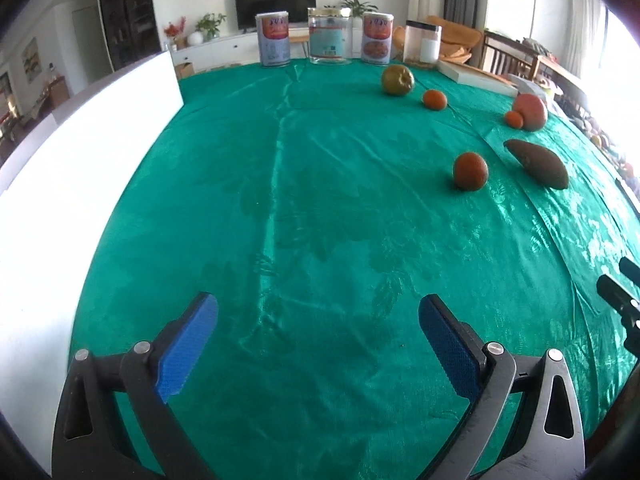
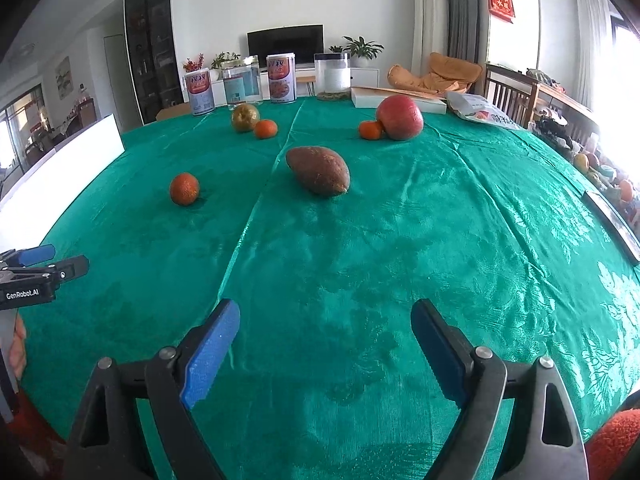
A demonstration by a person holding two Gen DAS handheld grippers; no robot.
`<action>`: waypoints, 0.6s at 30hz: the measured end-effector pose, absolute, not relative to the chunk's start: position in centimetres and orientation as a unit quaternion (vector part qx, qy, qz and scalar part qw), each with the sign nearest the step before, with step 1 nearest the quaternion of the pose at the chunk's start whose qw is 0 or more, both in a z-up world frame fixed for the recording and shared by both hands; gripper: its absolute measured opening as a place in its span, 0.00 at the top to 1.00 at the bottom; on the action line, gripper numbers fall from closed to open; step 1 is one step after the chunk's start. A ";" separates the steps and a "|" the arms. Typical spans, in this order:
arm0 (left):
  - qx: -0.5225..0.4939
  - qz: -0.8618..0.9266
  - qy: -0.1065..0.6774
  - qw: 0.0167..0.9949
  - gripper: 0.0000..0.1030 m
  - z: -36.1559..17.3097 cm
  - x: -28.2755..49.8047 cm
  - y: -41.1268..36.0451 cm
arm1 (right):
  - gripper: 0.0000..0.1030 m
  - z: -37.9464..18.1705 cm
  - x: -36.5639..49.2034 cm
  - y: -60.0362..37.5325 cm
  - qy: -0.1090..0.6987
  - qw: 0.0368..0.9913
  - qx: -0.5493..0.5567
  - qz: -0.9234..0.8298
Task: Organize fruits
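Across the green tablecloth six pieces lie scattered and ungathered: orange, sweet potato, red apple, two tangerines, a greenish fruit; left gripper and right gripper both gape empty, sorting seemingly unstarted.

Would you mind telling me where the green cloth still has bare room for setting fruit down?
The widest bare stretch lies between both open grippers, left gripper and right gripper, and the nearest orange and sweet potato. The left side along the white board is free too. It is crowded farther back, around the apple and tins.
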State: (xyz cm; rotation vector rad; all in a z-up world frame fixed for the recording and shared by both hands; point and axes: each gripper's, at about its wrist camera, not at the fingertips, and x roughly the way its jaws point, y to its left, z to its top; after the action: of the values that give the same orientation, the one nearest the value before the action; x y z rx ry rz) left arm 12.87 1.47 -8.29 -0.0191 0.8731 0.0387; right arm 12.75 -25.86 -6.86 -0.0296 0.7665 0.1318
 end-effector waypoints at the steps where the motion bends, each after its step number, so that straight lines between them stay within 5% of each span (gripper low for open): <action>1: -0.016 0.019 0.428 0.904 0.02 -8.5 12.9 1.6 | 0.15 -7.1 12.9 -25.8 0.377 0.924 -0.016 0.063; 18: -0.011 0.018 0.438 0.899 0.01 -9.0 13.3 1.4 | 0.15 -7.8 13.7 -25.4 0.388 0.920 -0.019 0.056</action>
State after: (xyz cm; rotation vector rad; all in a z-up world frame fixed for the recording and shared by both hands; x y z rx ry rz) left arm 13.29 1.45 -9.01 -0.0235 0.9078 0.0376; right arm 13.72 -25.44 -7.83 -0.0398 0.7978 0.1151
